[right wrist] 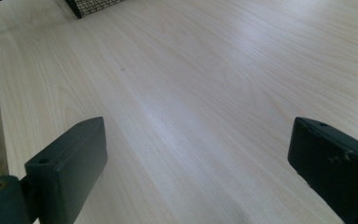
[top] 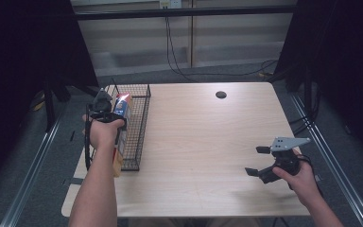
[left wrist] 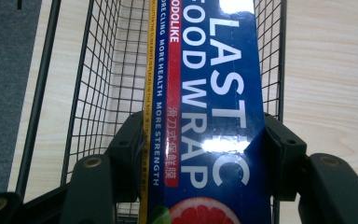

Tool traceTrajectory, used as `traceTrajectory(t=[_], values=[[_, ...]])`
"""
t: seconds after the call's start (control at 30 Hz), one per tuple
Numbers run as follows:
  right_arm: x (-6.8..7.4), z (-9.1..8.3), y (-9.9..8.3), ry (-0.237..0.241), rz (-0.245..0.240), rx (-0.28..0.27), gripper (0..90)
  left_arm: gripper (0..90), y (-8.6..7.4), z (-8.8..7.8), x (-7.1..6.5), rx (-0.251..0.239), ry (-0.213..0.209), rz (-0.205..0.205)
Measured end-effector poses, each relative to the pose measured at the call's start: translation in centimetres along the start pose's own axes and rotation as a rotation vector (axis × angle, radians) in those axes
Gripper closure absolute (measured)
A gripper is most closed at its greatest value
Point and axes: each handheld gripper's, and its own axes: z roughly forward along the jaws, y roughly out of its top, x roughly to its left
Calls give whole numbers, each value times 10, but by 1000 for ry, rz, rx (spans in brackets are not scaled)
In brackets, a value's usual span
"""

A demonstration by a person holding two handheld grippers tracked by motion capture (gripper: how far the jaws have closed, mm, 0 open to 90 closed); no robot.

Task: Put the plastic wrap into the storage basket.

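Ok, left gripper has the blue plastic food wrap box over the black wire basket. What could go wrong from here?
Two risks, judged from the pictures:
1. The left gripper clamps the long blue plastic food wrap box near one end, so it may pivot or slip in the jaws.
2. The black wire basket is narrow and sits at the wooden table edge; the box could catch its rim and nudge it.

Pale wooden table [top: 203,142], grey floor [top: 38,189], dark curtains [top: 23,47].

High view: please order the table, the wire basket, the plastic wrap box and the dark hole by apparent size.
1. table
2. wire basket
3. plastic wrap box, partly hidden by the left gripper
4. dark hole
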Motion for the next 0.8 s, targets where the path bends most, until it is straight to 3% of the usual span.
traceTrajectory(t=[0.7, 0.8], values=[[1, 2, 0, 12, 2, -1, 41, 427, 1, 15, 0, 31, 8, -18], [0, 2, 0, 14, 2, -3, 41, 427, 0, 18, 1, 38, -7, -24]])
